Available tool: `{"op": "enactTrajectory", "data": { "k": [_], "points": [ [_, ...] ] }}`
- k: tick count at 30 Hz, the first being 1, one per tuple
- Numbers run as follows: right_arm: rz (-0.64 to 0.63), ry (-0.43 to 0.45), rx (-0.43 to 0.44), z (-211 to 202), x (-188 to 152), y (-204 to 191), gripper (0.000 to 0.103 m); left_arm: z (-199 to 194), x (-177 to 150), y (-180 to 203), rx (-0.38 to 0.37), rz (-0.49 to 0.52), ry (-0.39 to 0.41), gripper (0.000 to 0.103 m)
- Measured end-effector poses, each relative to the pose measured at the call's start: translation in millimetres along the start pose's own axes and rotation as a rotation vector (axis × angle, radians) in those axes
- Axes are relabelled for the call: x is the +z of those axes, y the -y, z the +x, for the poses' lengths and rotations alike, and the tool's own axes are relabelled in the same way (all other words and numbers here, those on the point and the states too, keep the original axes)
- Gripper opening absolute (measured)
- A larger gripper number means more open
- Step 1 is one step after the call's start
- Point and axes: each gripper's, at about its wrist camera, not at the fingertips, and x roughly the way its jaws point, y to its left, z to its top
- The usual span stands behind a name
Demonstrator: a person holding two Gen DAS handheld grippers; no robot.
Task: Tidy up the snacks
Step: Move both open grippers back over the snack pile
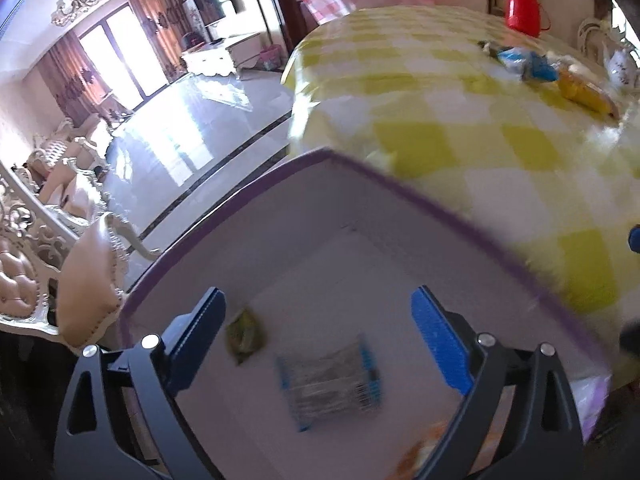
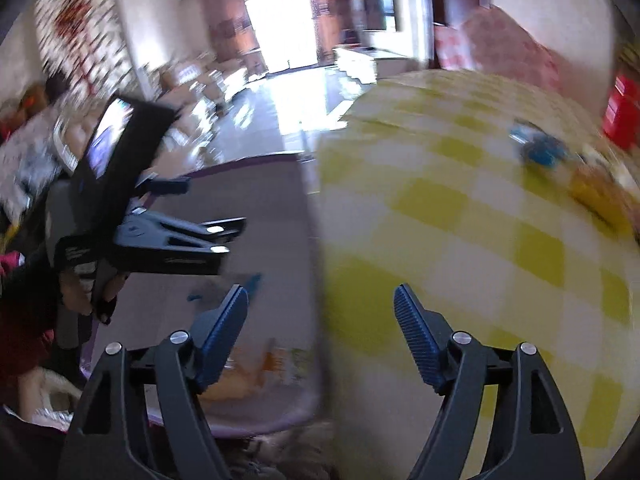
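Observation:
A white box with a purple rim (image 1: 400, 184) sits at the edge of the yellow-checked table. Inside it lie a green packet (image 1: 246, 334), a blue-and-silver packet (image 1: 332, 380) and, partly hidden, an orange packet (image 1: 424, 448). My left gripper (image 1: 318, 292) hangs open above the box floor with nothing between its fingers. My right gripper (image 2: 320, 289) is also open and empty, straddling the box's right wall (image 2: 308, 240); the orange packet (image 2: 248, 368) lies below its left finger. Blue packets (image 1: 528, 66) and a yellow packet (image 1: 584, 92) lie far across the table.
A red flask (image 1: 522, 4) and a white teapot (image 1: 622, 66) stand at the table's far side. The checked cloth (image 2: 460, 240) stretches between box and loose snacks. The left tool's black body (image 2: 132, 184) and the hand holding it hang over the box. Ornate chairs (image 1: 80, 280) stand left.

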Motion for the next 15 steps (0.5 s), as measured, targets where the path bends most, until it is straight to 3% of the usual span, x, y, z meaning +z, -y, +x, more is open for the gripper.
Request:
{"op": "enactTrajectory", "data": {
  "k": [2,7,12,15],
  "points": [
    [0.077,0.037,-0.010,-15,-3,30,0.075,-4,9,14,-0.025,0.005,0.016,0.095],
    [0.256,0.124,-0.136,-55,-22,110,0.083,-27,48,83,-0.193,0.036,0.099,0.099],
    [0.397,0.112,-0.249,-84,-47,181,0.084,-31,85,170,-0.347,0.090,0.147,0.101],
    [0.434,0.106,-0.295,-98,-56,215,0.087,-19,103,218,-0.397,0.116,0.128,0.101]
  ]
}}
